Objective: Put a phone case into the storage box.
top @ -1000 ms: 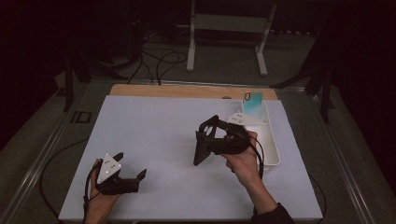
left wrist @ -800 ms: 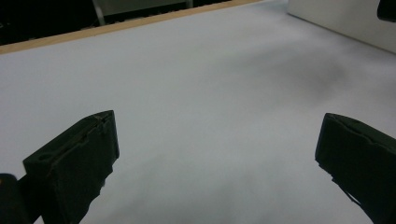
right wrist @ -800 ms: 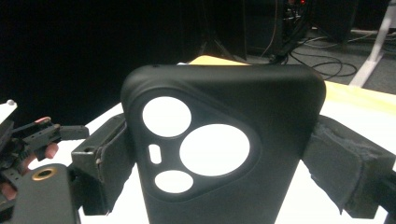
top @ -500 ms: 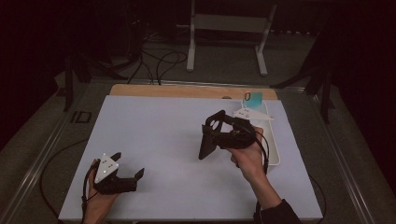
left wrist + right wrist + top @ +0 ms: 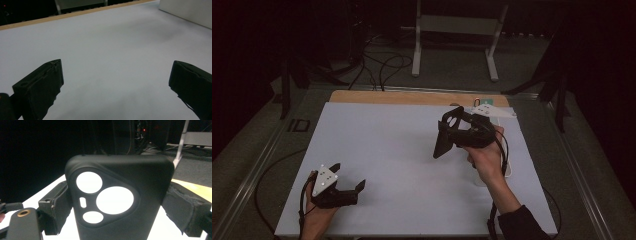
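High view: a white tray (image 5: 508, 167) lies along the right edge of the white table (image 5: 402, 150), largely covered by the person's right hand (image 5: 486, 159) and the right gripper (image 5: 447, 135). What the tray holds cannot be told; a small blue-green item (image 5: 477, 102) shows at its far end, too small to identify. In the left gripper view the tray's plain white wall (image 5: 187, 12) appears at the far right, with a wooden strip (image 5: 75, 13) bordering the table's far edge.

The right gripper is lifted above the right half of the table, left of the tray, and grasps a black phone case (image 5: 443, 142), which hangs from the jaws with its lower end pointing down toward the table. In the right gripper view the phone case (image 5: 120, 200) stands upright between the two jaws, which press against its left and right sides. The case is matte black with rounded corners. Its upper part carries a rounded triangular camera recess containing three round cut-outs of differing size and one small oblong slot; the pale table shows through these openings.

The left gripper (image 5: 348, 187) rests low at the near left of the table, held by the left hand (image 5: 314, 217). In the left gripper view its jaws stand wide apart and released, with bare table surface between them.
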Tool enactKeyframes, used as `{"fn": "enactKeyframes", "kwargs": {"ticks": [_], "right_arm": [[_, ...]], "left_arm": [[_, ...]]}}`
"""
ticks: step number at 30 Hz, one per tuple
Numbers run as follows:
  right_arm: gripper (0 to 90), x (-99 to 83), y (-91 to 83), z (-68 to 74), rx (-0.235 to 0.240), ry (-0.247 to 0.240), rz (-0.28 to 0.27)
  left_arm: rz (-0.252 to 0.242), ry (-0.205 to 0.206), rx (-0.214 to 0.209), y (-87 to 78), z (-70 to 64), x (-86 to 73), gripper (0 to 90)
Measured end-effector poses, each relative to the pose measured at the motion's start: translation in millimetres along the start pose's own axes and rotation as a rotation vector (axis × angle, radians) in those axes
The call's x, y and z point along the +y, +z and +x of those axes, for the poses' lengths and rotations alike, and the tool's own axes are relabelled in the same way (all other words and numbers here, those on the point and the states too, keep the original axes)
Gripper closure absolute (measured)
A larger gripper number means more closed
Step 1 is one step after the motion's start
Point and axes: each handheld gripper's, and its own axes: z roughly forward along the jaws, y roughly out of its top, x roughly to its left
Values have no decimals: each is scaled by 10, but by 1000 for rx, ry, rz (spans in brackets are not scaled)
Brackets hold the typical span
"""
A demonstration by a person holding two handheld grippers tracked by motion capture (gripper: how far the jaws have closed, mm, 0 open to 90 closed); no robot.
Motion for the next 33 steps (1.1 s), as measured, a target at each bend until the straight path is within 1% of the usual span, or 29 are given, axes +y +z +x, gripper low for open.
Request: {"fn": "enactKeyframes", "kwargs": {"ticks": [1,5,9,11,13,15,20,28,33], "right_arm": [[142,0,0,0,0,0,0],[142,65,14,-86,-26,-3,-8],[141,110,58,-165,-66,-23,2],[141,121,67,-188,-69,-18,5],[141,147,85,-251,-80,-8,2],[142,159,89,-289,-89,-8,-2],[142,206,88,-400,-112,17,-17],[142,297,71,-576,-171,25,-36],[142,322,58,-714,-222,29,-36]], "left_arm": [[0,0,0,0,0,0,2],[3,3,3,1,2,-3,2],[-3,-1,5,-9,4,1,2],[-6,-2,6,-10,4,2,2],[-5,-1,7,-14,7,1,2],[-5,-2,8,-12,6,-1,2],[-8,-4,7,-15,11,-3,2],[-5,-3,7,-9,2,-1,2],[-6,-5,7,-7,0,1,2]]}}
